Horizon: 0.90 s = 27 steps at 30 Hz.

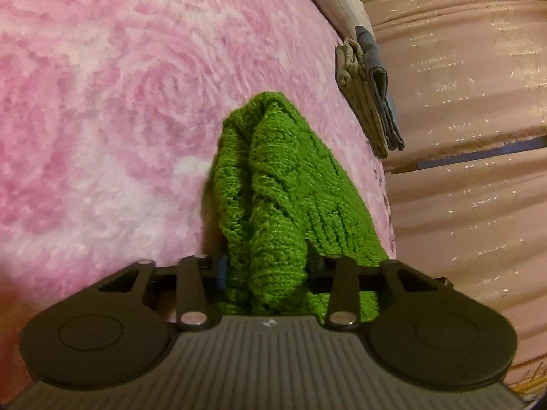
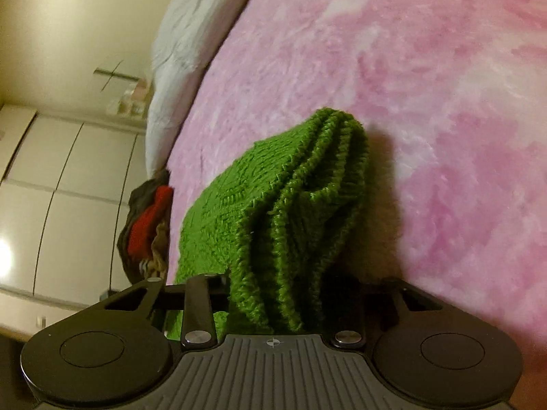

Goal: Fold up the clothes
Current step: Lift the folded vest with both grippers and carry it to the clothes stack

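A chunky green cable-knit sweater [image 1: 273,184] lies bunched near the edge of a bed's fluffy pink blanket [image 1: 102,102], one end pinched in the narrowed left gripper [image 1: 266,270], the other gathered in thick folds inside the right gripper [image 2: 277,294]. Folded beige and blue cloths [image 1: 372,102] rest at the blanket's edge beyond.

chunky green knit garment [image 1: 280,184] lies on fluffy pink plush blanket [image 1: 102,119].

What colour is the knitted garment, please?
Bright green knitted garment, clearest in the right wrist view.
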Each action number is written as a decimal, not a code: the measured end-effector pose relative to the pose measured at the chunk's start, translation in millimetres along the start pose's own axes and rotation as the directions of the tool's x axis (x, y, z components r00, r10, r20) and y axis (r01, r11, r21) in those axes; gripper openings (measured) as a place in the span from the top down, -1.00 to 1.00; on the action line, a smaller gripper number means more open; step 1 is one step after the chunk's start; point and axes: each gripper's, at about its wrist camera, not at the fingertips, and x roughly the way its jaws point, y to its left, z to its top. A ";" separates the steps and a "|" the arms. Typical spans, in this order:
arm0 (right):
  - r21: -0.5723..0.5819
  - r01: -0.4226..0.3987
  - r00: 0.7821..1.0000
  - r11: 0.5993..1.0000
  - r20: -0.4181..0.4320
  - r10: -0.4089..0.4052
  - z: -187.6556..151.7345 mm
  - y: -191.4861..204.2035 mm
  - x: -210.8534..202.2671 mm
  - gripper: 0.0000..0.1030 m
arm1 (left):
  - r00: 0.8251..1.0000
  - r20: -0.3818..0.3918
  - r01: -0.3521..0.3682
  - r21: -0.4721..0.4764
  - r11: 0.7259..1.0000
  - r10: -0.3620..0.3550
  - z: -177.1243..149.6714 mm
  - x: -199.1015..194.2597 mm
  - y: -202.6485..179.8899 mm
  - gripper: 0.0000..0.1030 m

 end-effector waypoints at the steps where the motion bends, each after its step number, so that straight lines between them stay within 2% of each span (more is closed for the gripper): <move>1: 0.000 0.020 1.000 1.000 0.002 -0.020 -0.5 5.0 -2.9 0.39 | 1.000 0.004 -0.007 -0.004 1.000 0.007 -0.5 -1.6 -3.2 0.46; 4: 0.006 0.059 0.998 0.998 0.011 -0.059 6.3 30.4 -13.7 0.41 | 0.999 0.014 -0.035 -0.002 0.999 0.035 0.8 -6.9 -21.0 0.51; 8: -0.017 0.086 0.996 0.996 0.041 -0.085 26.0 81.3 -45.9 0.41 | 0.999 0.007 -0.047 0.019 0.999 0.047 12.9 -20.6 -67.2 0.52; 12: -0.044 0.081 0.992 0.996 0.105 -0.076 52.2 139.6 -91.1 0.41 | 1.000 0.005 -0.017 0.067 0.998 0.017 38.4 -38.5 -130.0 0.52; 16: -0.061 0.091 0.978 0.994 0.194 -0.078 82.7 186.9 -140.2 0.41 | 0.999 0.006 0.032 0.127 0.991 -0.033 70.1 -46.7 -202.6 0.52; 21: -0.092 0.097 0.954 0.991 0.291 -0.067 141.6 206.0 -185.7 0.40 | 0.995 -0.007 0.098 0.237 0.967 -0.099 113.6 -21.4 -286.2 0.52; 27: -0.101 0.102 0.945 0.990 0.320 -0.065 246.1 186.7 -208.3 0.40 | 0.994 0.000 0.102 0.306 0.946 -0.107 162.0 60.6 -360.4 0.52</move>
